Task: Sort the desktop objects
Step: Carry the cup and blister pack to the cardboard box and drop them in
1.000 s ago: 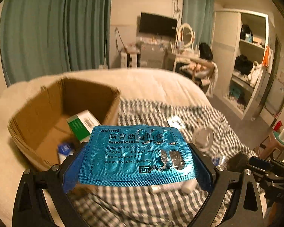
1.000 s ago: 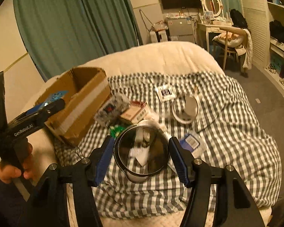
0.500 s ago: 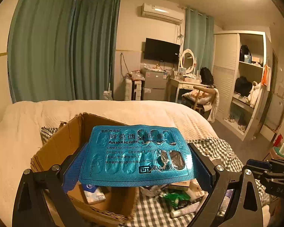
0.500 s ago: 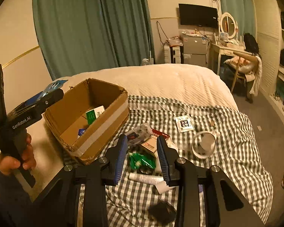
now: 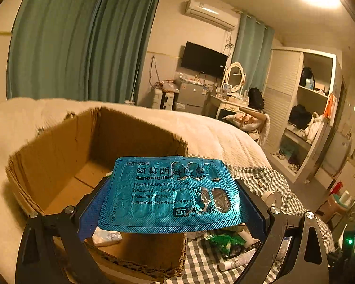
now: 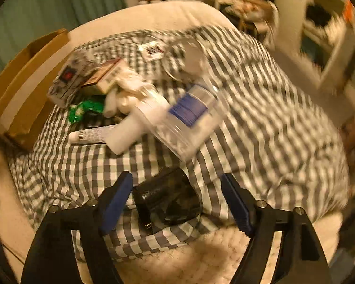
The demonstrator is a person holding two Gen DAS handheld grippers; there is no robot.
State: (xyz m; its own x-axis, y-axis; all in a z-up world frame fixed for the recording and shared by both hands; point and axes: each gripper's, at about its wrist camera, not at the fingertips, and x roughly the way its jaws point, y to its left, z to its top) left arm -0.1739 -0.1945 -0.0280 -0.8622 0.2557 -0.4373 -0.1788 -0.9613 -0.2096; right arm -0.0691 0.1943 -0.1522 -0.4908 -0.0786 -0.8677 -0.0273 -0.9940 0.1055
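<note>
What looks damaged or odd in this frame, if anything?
The blue blister pack clamped in the left gripper is partly used: several pockets on its right side are torn open, foil ragged. It hangs above the cardboard box. The right gripper is open over a black object; that view is motion-blurred.

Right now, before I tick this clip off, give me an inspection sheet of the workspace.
Surface: bed with a grey checked cloth, rumpled.
Job's things: blue Amoxicillin blister pack held above the open cardboard box; small items already lie in the box.
Clutter: white tube, clear bottle with blue label, green wrapper, small cartons, black object on the cloth.
Grippers: left hand-held gripper shut on the pack; right hand-held gripper open over the black object.
Cables: nothing seen on the bed.
Surroundings: bedroom, teal curtains, wall TV, open wardrobe.
</note>
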